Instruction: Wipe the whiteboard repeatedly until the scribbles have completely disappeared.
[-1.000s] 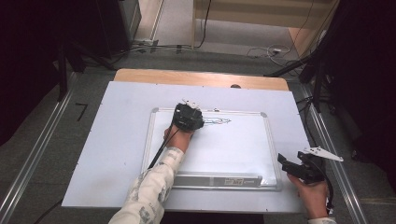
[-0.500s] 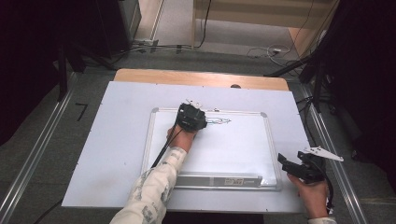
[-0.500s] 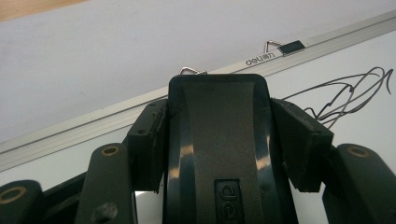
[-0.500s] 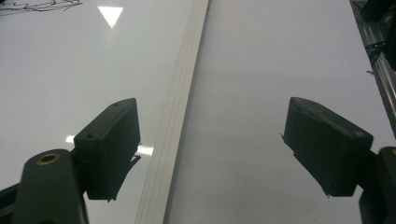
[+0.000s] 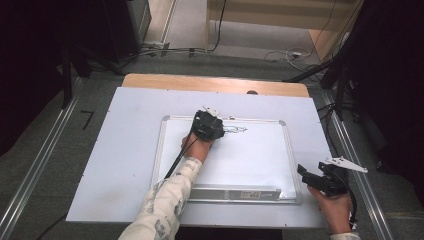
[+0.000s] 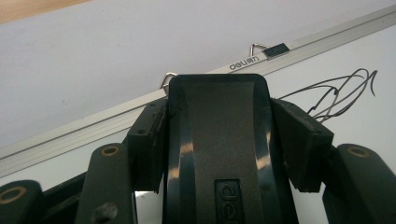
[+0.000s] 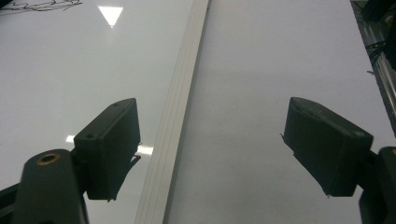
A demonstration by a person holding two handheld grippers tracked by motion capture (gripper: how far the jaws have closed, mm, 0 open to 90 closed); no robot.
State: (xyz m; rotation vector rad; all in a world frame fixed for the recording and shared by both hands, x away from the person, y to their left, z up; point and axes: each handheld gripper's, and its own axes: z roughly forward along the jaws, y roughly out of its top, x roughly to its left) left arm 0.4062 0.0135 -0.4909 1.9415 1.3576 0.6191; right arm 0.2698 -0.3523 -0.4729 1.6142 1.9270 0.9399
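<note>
Wiping step is being worked, by the look of it: black eraser (image 6: 219,154) is being clamped in L gripper (image 5: 208,125) jaws near whiteboard (image 5: 260,160) top edge, just left of scribble (image 6: 336,95); R gripper (image 7: 210,149) is being held wide open, empty, over board's right frame. Next, eraser needs sliding right across scribble w/ pad kept flat. Vs earlier frames: L gripper is being shifted only slightly, scribble still unwiped.

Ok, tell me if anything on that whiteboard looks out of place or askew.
Nothing stands out. The whiteboard lies flat and roughly square on the table, and the scribble near its top edge sits beside the eraser clamped in the left gripper.
</note>
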